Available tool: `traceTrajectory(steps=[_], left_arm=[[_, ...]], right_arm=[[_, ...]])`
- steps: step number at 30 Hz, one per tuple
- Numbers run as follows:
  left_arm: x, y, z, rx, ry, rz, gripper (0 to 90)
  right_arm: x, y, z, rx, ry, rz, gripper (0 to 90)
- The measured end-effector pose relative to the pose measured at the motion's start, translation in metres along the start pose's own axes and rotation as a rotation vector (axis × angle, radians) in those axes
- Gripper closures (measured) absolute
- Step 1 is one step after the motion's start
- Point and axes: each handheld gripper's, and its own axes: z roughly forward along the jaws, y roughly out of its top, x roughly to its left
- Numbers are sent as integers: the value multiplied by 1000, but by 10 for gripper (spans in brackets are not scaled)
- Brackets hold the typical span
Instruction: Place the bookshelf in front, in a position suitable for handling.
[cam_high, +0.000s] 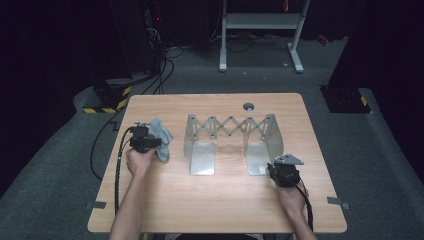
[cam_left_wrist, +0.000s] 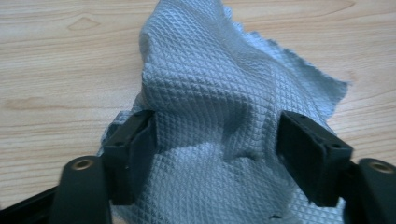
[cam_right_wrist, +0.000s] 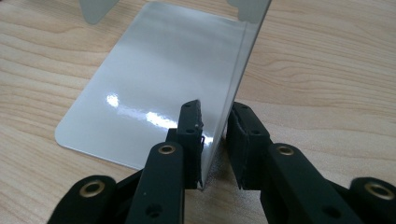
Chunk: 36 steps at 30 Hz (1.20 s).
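Between the left tongs (cam_left_wrist: 215, 140): grey cloth (cam_left_wrist: 224, 93), jaws wide, pads clear.
Right tongs (cam_right_wrist: 215, 140): narrow, straddling the bookend's upright plate (cam_right_wrist: 243, 51), gap visible.

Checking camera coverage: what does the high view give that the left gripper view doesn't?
High view: the metal expanding rack mid-table, the right hand-held gripper at the rack's right end plate, both forearms, the floor and a white stand beyond the table.

Left gripper view: the grey cloth's quilted weave and frayed edge, with the left hand-held gripper open, its jaws standing either side of the bunched cloth.

Both: the cloth, the left hand-held gripper and the wooden table.
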Motion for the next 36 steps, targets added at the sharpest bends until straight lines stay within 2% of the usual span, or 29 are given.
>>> traceTrajectory(steps=[3, 4, 5, 7, 9, 10, 12, 13, 15, 18, 20, 22, 23, 24, 25, 28, 29, 30, 36], left_arm=[[-1, -1, 1, 4, 14, 15, 357], [-3, -2, 1, 5, 34, 52, 382], [-3, -2, 1, 5, 15, 43, 415], [-3, -3, 0, 0, 10, 45, 481], [-5, -3, -1, 1, 6, 54, 591], [-7, -3, -2, 3, 0, 73, 639], [-8, -4, -3, 0, -5, 77, 666], [-8, -5, -3, -3, -8, 79, 709], [-7, -8, -6, -10, -34, 71, 757], [-6, -9, -8, -6, -55, 73, 779], [-7, -12, -14, -13, -92, 78, 787], [-9, -13, -18, -22, -115, 96, 793], [-13, -15, -25, -41, -143, 118, 795], [-13, -15, -25, -41, -143, 118, 795], [-15, -16, -28, -51, -163, 126, 795], [-25, -21, -38, -73, -231, 149, 797], [-25, -21, -38, -73, -231, 149, 797], [-31, -24, -41, -80, -262, 155, 797], [-50, -28, -49, -81, -313, 221, 797]], right_arm=[[0, 0, 0, 0, 1, 1, 755], [0, 0, 0, 0, 0, -1, 752], [0, 0, 0, 0, 0, -2, 751], [0, 0, 0, 1, 3, -1, 748], [0, 0, 0, 0, 4, 0, 747], [0, 0, 0, 1, 5, 1, 747], [-1, 0, 0, 2, 6, 2, 747], [-1, 0, 0, 1, 7, 1, 746], [-1, 0, 0, 2, 6, 1, 746], [-1, 0, 0, 2, 6, 2, 743], [-1, 0, 0, 1, 6, 1, 742], [-1, 0, 0, 1, 6, 2, 742], [-1, 0, 0, 2, 6, 1, 742], [-1, 0, 0, 2, 6, 2, 742], [-1, 0, 0, 2, 6, 2, 742], [0, 0, 0, 0, 4, 1, 742], [0, 0, 0, 0, 4, 1, 742], [0, 0, 0, 0, 4, 1, 742], [0, 0, 0, 0, 7, 3, 741]])
